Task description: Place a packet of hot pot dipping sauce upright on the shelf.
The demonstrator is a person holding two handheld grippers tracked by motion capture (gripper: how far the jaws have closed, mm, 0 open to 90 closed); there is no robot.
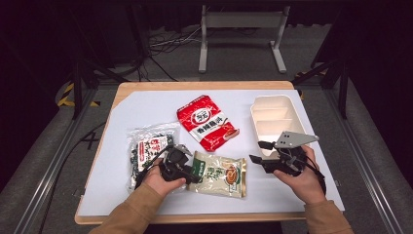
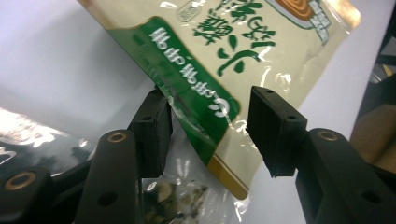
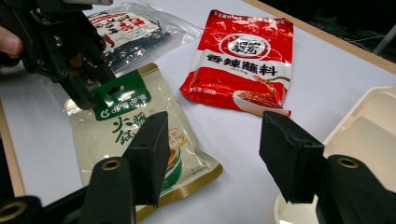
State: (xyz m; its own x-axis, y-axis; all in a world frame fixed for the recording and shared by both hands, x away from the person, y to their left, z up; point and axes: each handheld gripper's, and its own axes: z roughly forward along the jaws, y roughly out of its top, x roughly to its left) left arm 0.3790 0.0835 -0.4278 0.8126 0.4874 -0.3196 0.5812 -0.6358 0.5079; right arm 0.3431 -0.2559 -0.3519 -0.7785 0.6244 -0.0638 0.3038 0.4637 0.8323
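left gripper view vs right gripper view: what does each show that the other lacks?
Left gripper view alone: the left gripper with its jaws astride the green-topped edge of the beige pouch, a gap showing at one pad. Right gripper view alone: the red packet, the white tray and the open right gripper. Shared: the beige pouch and the clear bag of dark pieces.

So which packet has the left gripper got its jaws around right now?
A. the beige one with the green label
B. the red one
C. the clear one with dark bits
A: in the left gripper view the left gripper has the green-labelled end of the beige packet between its jaws.
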